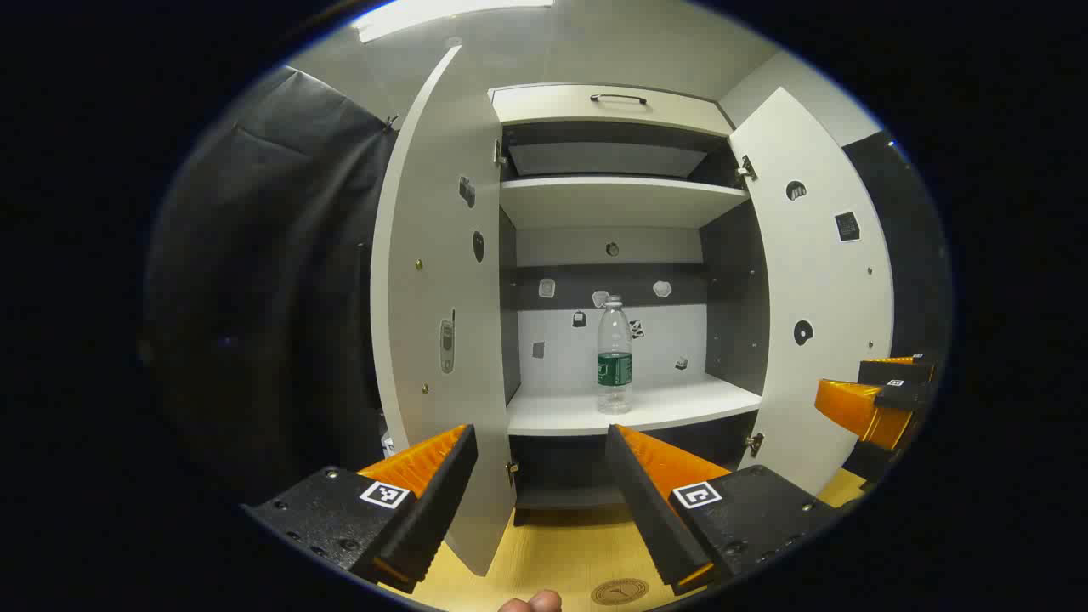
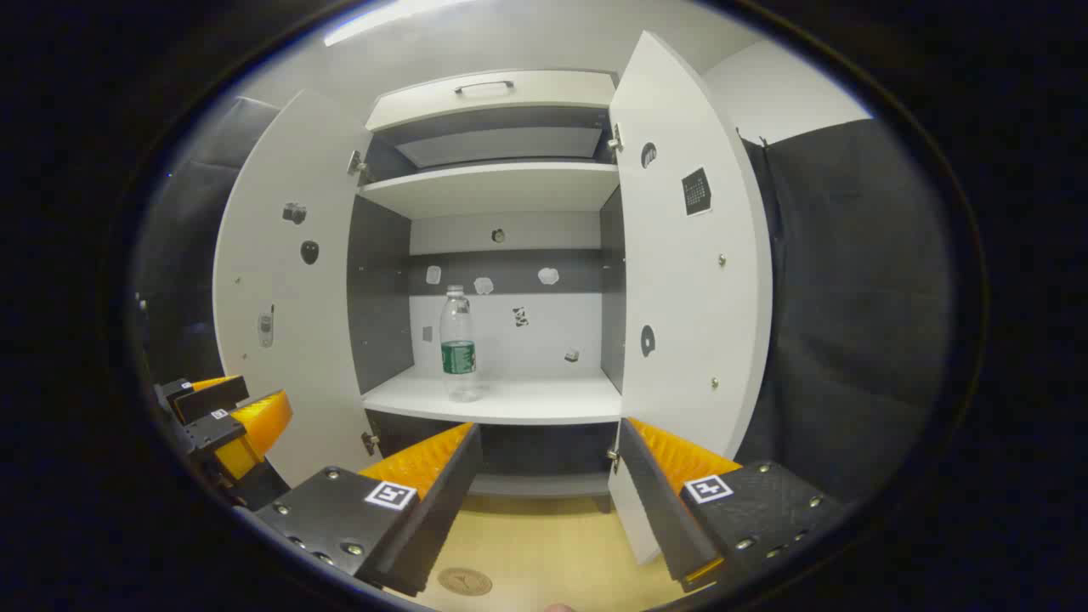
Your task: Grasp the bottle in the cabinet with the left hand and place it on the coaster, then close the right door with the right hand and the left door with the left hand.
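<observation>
We hold the left gripper (image 1: 540,442) and the right gripper (image 2: 548,438) spread wide and empty before the cabinet (image 1: 616,204), both doors swung open, where the bottle (image 1: 614,355) stands upright on the lower shelf (image 1: 680,404), well apart from the coaster (image 1: 620,591) on the wooden tabletop (image 1: 552,544) below.

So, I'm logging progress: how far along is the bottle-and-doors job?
Nothing looks done. The bottle stands upright on the cabinet shelf, and the coaster on the table is bare. The left gripper faces the bottle, open and short of it. Left: grasp, place, close the right door and left door.
</observation>
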{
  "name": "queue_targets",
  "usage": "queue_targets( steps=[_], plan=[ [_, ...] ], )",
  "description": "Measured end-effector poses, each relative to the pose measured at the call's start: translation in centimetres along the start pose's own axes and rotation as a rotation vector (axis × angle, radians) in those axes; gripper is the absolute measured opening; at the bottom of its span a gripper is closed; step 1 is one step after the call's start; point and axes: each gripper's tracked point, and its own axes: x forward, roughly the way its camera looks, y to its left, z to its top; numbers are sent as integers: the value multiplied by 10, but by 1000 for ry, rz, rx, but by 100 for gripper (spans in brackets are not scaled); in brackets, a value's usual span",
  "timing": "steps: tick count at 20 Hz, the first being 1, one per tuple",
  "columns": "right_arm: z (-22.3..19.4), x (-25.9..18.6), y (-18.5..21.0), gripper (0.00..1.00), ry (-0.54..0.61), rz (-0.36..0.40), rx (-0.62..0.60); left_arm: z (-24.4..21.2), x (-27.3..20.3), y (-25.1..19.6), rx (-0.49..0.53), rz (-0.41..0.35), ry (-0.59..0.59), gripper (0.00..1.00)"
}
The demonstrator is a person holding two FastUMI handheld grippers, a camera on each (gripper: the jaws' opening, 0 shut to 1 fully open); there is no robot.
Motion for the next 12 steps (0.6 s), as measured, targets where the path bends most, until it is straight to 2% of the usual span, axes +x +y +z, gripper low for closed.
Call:
queue_targets(
  steps=[12],
  plan=[
    [1, 3, -4, 99, -3, -9, 2, 0, 5, -1, 9, 3, -4, 97]
  ],
)
